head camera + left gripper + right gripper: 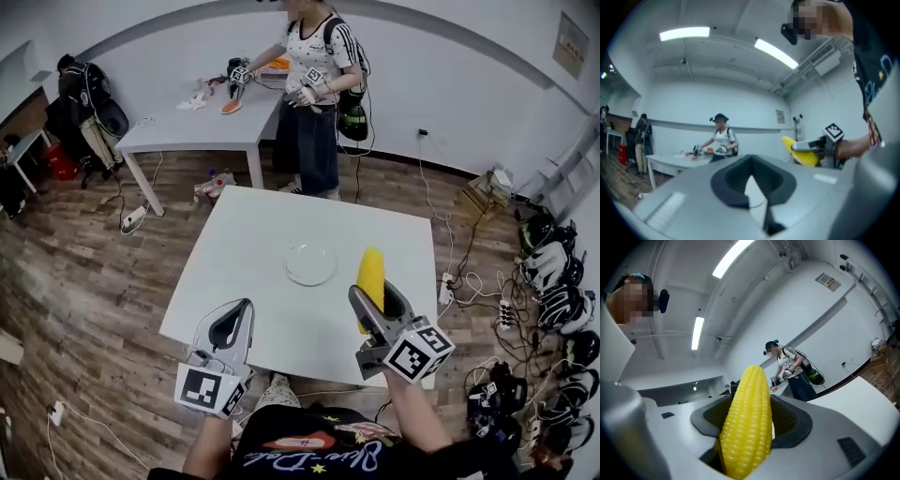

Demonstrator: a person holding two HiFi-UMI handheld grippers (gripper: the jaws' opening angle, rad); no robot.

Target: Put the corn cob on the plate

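A yellow corn cob (370, 275) is held in my right gripper (374, 300), which is shut on its lower part. In the right gripper view the corn cob (747, 418) stands between the dark pads and fills the middle, pointing up and away. It hangs above the white table (253, 244), just right of the clear glass plate (310, 264), which holds nothing. My left gripper (231, 328) hovers over the table's near left edge, its jaws together on nothing. From the left gripper view the corn cob (800, 151) shows at the right, beyond my left gripper (749, 185).
Another person (317, 84) stands at a second white table (187, 127) at the back, holding grippers over small objects. Cables, a power strip (507, 314) and several headsets (553, 281) lie on the wooden floor to the right. Bags (84, 103) stand at the far left.
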